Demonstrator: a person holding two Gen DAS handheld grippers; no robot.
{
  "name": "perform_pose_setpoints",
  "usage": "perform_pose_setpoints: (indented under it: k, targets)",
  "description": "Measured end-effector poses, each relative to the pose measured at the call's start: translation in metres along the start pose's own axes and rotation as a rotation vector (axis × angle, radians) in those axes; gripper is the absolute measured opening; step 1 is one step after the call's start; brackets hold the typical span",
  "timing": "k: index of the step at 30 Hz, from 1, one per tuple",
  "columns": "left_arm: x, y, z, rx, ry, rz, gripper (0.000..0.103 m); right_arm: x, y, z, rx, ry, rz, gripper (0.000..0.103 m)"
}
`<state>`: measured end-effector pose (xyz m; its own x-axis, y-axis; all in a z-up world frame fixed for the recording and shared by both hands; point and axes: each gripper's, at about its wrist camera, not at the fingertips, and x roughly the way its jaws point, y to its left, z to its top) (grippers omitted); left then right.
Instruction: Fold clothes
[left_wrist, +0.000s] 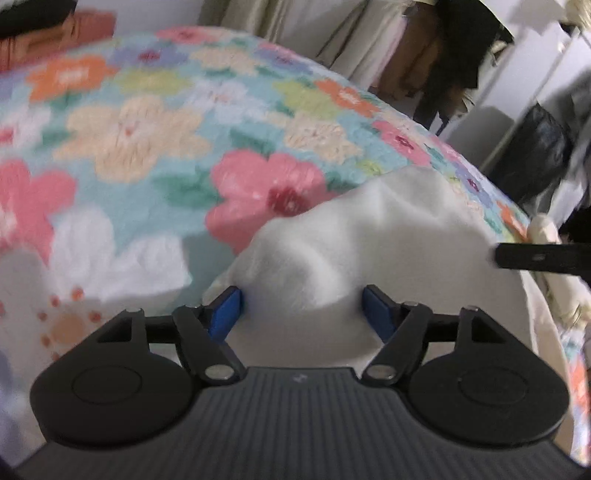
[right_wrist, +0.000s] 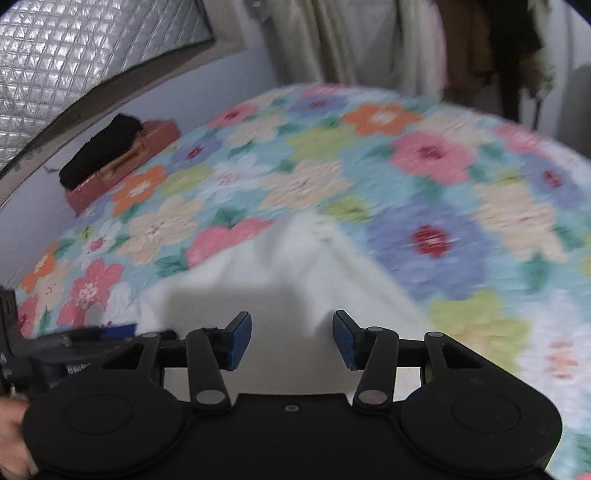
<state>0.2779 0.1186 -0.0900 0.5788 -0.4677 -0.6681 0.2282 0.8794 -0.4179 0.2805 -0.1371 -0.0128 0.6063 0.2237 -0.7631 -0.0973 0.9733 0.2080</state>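
Both of my grippers, left gripper (left_wrist: 302, 308) and right gripper (right_wrist: 291, 339), gape unclenched over the white garment (left_wrist: 369, 236) on the bed (left_wrist: 147, 129); closing now could pinch the floral blanket underneath too.

Left hand-held gripper (left_wrist: 302, 314): matte black body, ribbed dark-grey centre plate at 6 o'clock with a small pale mark. Two round black housings with recessed discs are seen at 7 and 5 o'clock. Black link arms are pinned with silver rivets. Blue rubber pads (left_wrist: 225, 314) are fitted on the fingertips.

Right hand-held gripper (right_wrist: 291, 341): same black build, smooth centre plate with one small hole. Silver rivets, blue textured pads (right_wrist: 239, 341). Pale lettering is seen at 9 o'clock, too blurred to read.
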Motion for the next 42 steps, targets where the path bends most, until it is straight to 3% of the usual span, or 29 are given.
perform_pose_setpoints:
  k: [6,8,9,17,23,33,40,42]
  targets:
    - [0.004,0.004,-0.004,-0.007,0.0,-0.004,0.079,0.036,-0.024,0.006,0.088,0.055,-0.049,0.056]
    - [0.004,0.003,-0.004,-0.004,0.001,0.005,0.081,0.036,-0.024,0.001,0.058,0.049,-0.091,0.078]
    - [0.003,0.002,-0.002,0.002,0.005,0.007,0.081,0.033,-0.023,-0.001,0.05,0.039,-0.103,0.079]
    - [-0.044,-0.027,0.009,0.146,0.017,0.073,0.08,-0.054,-0.015,-0.041,0.121,-0.132,-0.071,0.079]
    - [-0.081,-0.06,-0.021,0.223,0.106,0.108,0.082,-0.108,0.005,-0.075,0.133,-0.138,-0.057,0.079]
    - [-0.117,-0.103,-0.051,0.293,0.149,0.084,0.087,-0.133,0.031,-0.111,0.039,-0.103,-0.173,0.08]
    - [-0.133,-0.111,-0.071,0.333,0.188,0.075,0.088,-0.143,0.042,-0.127,0.06,-0.076,-0.21,0.083]
    - [-0.136,-0.111,-0.073,0.344,0.195,0.069,0.088,-0.147,0.042,-0.13,0.087,-0.075,-0.269,0.087]
